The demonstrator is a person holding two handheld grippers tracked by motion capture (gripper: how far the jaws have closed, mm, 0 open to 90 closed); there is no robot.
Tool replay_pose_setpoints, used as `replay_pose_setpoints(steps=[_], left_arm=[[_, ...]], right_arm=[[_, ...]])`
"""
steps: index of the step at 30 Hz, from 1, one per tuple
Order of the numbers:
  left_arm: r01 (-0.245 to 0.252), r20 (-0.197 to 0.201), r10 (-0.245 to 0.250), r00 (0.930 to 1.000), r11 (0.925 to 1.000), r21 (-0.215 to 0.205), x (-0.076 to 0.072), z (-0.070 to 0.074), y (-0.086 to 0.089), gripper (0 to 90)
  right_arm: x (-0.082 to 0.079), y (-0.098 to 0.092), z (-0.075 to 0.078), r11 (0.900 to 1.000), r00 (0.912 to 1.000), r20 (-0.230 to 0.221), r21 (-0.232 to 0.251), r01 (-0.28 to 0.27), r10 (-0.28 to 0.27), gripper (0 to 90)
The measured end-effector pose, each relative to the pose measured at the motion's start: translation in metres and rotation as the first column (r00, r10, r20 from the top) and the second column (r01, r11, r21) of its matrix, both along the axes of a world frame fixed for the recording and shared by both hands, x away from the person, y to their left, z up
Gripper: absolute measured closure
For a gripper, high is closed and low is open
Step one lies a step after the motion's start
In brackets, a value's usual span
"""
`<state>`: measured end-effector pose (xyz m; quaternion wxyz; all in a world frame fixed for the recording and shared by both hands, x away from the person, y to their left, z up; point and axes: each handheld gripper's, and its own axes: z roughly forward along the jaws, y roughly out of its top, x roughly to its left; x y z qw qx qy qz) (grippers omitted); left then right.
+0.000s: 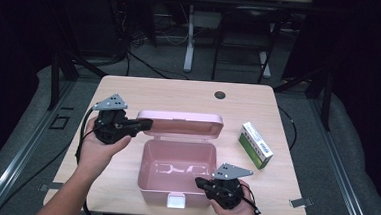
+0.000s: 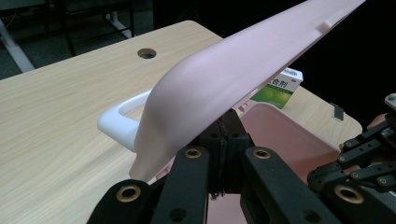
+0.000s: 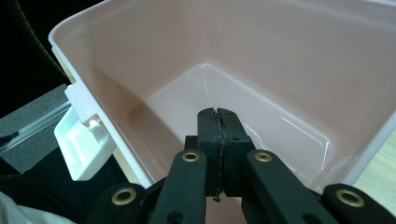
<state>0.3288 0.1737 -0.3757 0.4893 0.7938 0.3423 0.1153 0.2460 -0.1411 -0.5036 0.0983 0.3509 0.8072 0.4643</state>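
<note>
A pink plastic box (image 1: 143, 170) stands open on the wooden table, its lid (image 1: 180, 123) tilted up at the back. My left gripper (image 1: 148, 124) is shut, its tips against the lid's left end; in the left gripper view the closed tips (image 2: 227, 127) sit under the lid (image 2: 224, 74). My right gripper (image 1: 198, 180) is shut at the box's front right corner, and its closed tips (image 3: 217, 115) hang over the bare inside of the box (image 3: 289, 56) with nothing between them. A green and white carton (image 1: 256, 145) lies to the right of the box.
A white latch (image 1: 176, 201) hangs on the box's front wall, seen also as the latch (image 3: 81, 140) at the left rim. A white handle (image 2: 119, 122) sticks out behind the lid. A cable hole (image 1: 220, 95) is near the table's far edge.
</note>
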Motion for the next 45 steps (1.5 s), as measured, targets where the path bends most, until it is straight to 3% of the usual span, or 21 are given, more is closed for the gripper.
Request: replay_pose_setpoints(steps=[29,45], left_arm=[[-0.025,-0.017,0.025,0.9995,0.9996,0.013,0.015,-0.007,-0.002,90.0],[-0.069,-0.039,0.069,0.9969,0.9976,0.009,0.023,-0.018,0.007,90.0]], right_arm=[[-0.001,0.000,-0.001,1.000,0.9999,0.013,0.005,0.002,-0.002,89.3],[-0.001,-0.001,-0.001,1.000,0.9999,0.015,0.007,0.002,-0.002,89.3]])
